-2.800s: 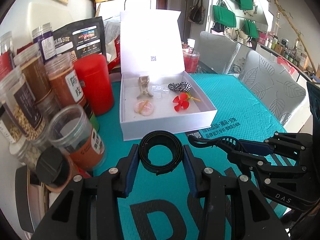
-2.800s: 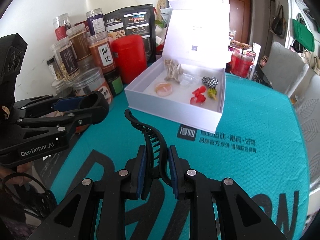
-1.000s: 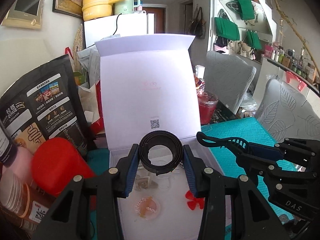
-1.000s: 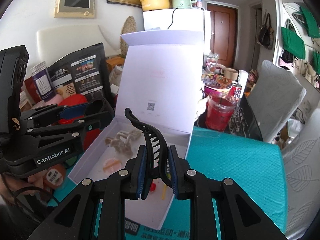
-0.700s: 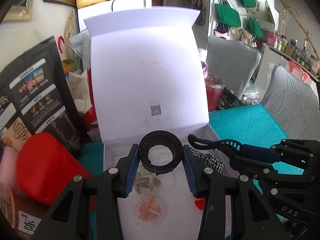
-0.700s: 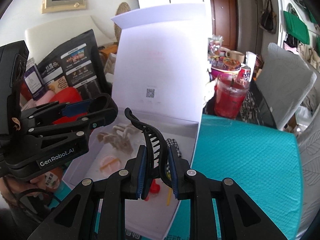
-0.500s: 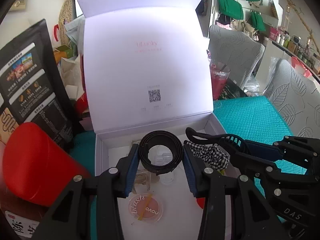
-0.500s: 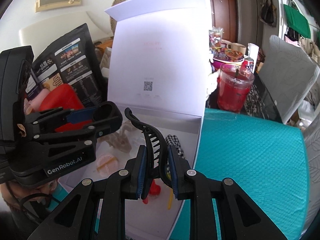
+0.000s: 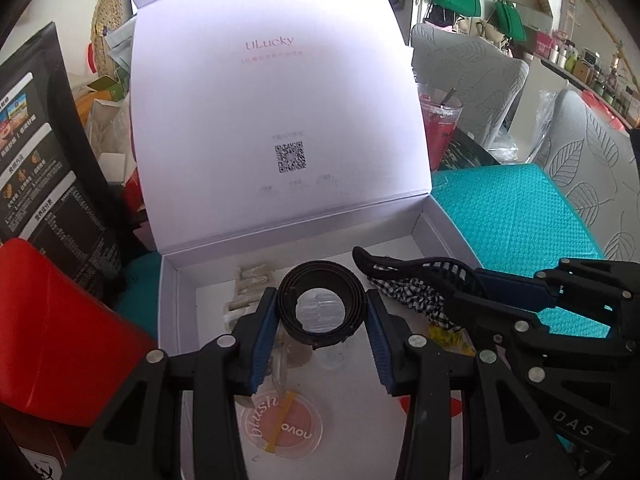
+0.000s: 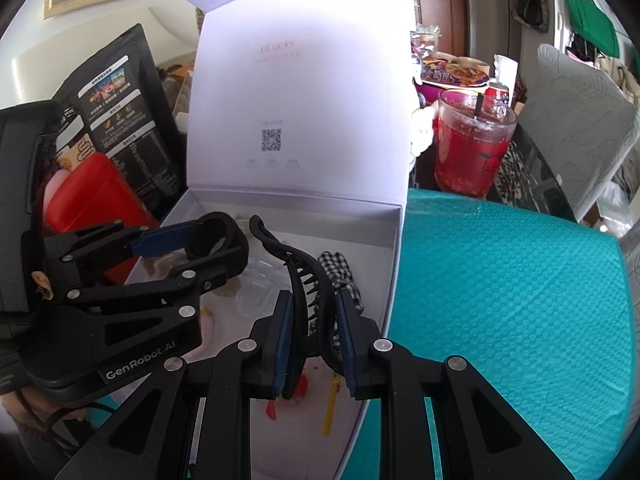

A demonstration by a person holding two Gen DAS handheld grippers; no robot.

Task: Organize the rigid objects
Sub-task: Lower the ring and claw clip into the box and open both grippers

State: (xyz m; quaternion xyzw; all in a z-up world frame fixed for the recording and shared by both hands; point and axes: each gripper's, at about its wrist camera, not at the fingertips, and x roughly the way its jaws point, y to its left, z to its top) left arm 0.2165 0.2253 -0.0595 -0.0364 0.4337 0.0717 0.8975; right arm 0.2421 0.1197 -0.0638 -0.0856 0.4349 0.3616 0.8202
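Observation:
My left gripper [image 9: 322, 312] is shut on a black ring [image 9: 322, 307], held over the open white box [image 9: 444, 232]. In the right wrist view that ring [image 10: 216, 236] sits at the left, above the box's left half. My right gripper [image 10: 314, 320] is shut on a black claw hair clip [image 10: 304, 276], which hangs over the right half of the box [image 10: 394, 264]. The same hair clip [image 9: 416, 270] reaches in from the right in the left wrist view. Inside the box lie a pink blush compact [image 9: 282, 426], a checked bow [image 9: 412, 294], beige and clear clips, and red and yellow pieces.
The box lid [image 9: 272, 112] stands upright behind. Left of the box are a red canister [image 9: 56, 332] and a black pouch [image 9: 44, 160]. A red drink cup [image 10: 472, 148] stands behind the box's right corner. The teal mat [image 10: 508, 292] stretches to the right; grey chairs beyond.
Both grippers have come down and forward over the box, each keeping its object. The box and its lid now loom larger, and the box contents lie right under the fingers.

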